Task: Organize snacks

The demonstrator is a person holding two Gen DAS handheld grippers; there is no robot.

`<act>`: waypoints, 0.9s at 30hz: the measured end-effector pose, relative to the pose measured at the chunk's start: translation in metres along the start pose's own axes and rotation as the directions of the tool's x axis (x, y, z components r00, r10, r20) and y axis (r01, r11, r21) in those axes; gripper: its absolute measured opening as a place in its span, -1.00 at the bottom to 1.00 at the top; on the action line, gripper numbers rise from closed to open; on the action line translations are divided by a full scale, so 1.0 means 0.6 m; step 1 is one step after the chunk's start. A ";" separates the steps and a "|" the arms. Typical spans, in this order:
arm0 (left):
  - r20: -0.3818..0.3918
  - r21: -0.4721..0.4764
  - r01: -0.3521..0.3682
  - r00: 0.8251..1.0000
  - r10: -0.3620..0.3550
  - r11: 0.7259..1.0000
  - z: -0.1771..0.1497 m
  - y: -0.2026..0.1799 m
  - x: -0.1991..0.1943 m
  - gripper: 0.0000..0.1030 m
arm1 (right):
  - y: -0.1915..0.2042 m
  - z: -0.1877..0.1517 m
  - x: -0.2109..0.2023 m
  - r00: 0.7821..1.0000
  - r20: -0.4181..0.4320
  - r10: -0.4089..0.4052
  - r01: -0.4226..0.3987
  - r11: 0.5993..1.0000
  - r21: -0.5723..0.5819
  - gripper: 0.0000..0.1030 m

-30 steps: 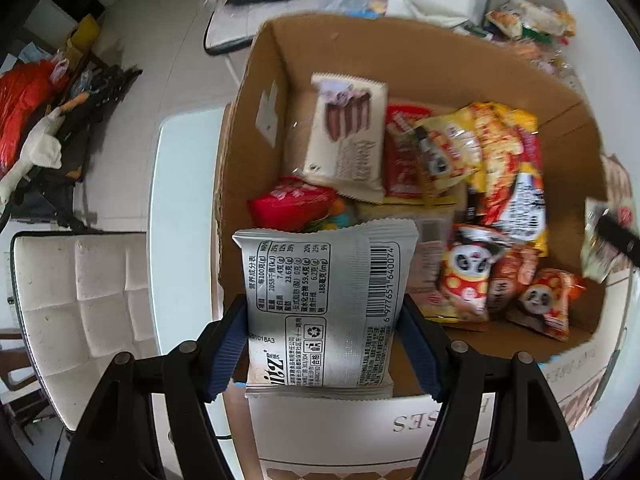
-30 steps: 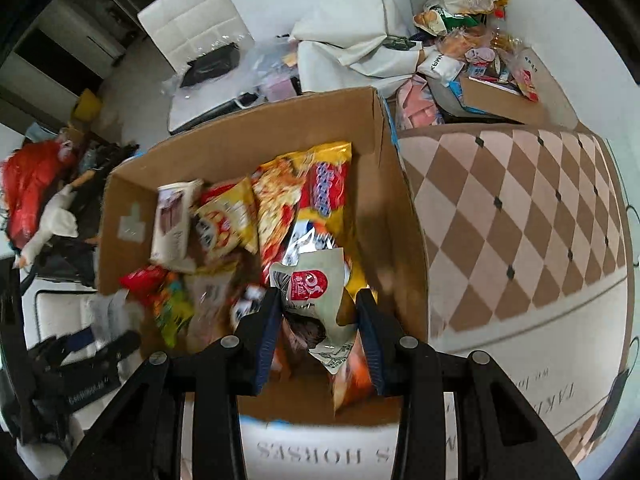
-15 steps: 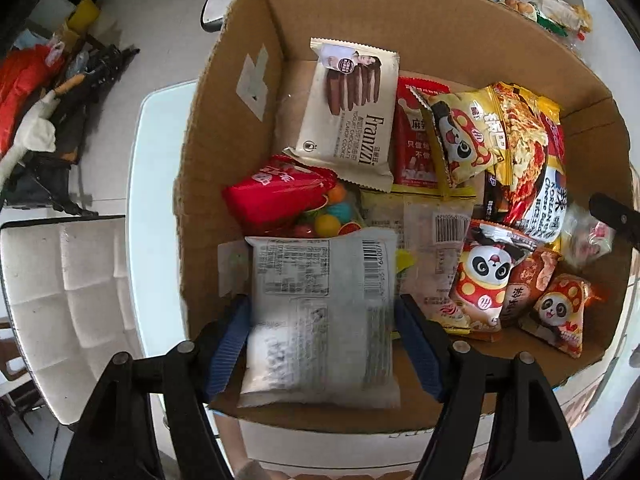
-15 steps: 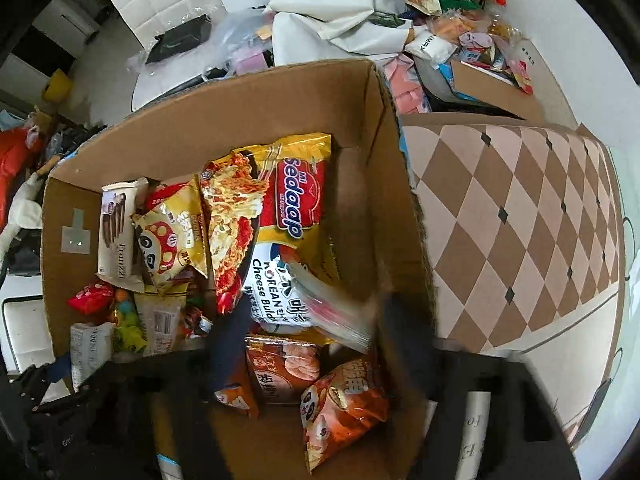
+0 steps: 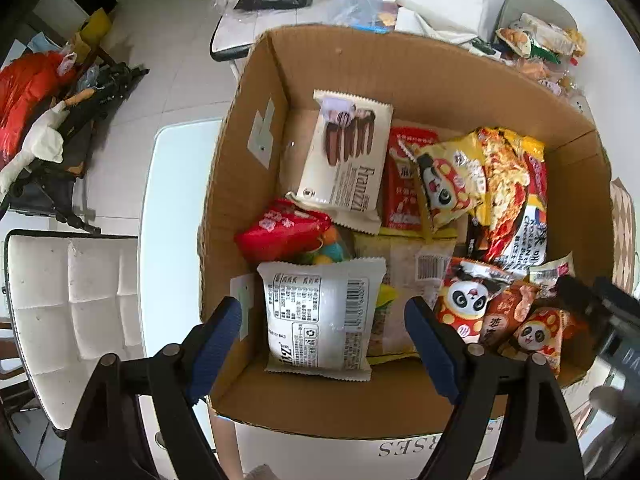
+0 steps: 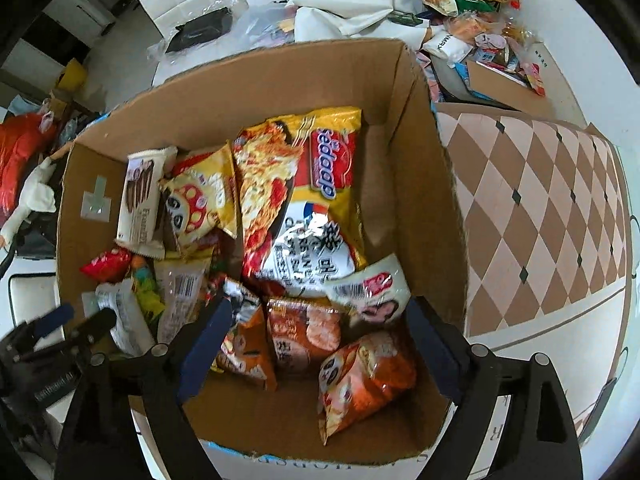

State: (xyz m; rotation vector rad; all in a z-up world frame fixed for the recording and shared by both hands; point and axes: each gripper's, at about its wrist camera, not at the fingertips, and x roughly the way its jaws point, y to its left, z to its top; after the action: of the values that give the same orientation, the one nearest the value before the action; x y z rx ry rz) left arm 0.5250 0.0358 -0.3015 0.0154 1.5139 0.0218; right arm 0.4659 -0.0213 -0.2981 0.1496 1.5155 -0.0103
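Over the cardboard box [image 5: 256, 184], both grippers are releasing their snack packets

Left gripper [image 5: 324, 340] fingers are spreading clear of the white barcode packet [image 5: 320, 316] lying near the front wall; right gripper [image 6: 316, 348] fingers are widening around nothing, the small white-and-red packet [image 6: 372, 288] resting atop the noodle bag [image 6: 304, 196]; lifting straight up is avoiding snagging wrappers

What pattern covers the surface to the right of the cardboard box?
A tan-and-cream diamond check with small dark diamonds, clearest in the right wrist view beside the cardboard box.
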 end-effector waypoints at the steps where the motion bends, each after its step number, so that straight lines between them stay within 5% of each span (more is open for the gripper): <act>1: 0.004 -0.001 0.000 1.000 0.000 1.000 0.001 0.000 -0.003 0.61 | 0.002 -0.004 -0.002 1.000 0.001 -0.001 0.001 1.000 -0.004 0.79; 13: 0.130 0.005 0.021 0.991 -0.021 1.000 -0.025 -0.019 -0.084 0.61 | 0.007 -0.038 -0.060 0.998 0.062 -0.010 0.010 1.000 -0.009 0.79; 27: 0.351 0.044 0.044 0.935 -0.057 0.998 -0.160 -0.033 -0.262 0.61 | 0.012 -0.169 -0.235 0.965 0.261 0.008 0.003 0.999 -0.043 0.79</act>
State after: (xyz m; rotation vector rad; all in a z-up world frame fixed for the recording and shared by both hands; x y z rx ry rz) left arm 0.4204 0.0119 -0.1507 0.0081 1.1542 -0.0472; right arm 0.3580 -0.0156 -0.1621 0.1106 1.2508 0.0047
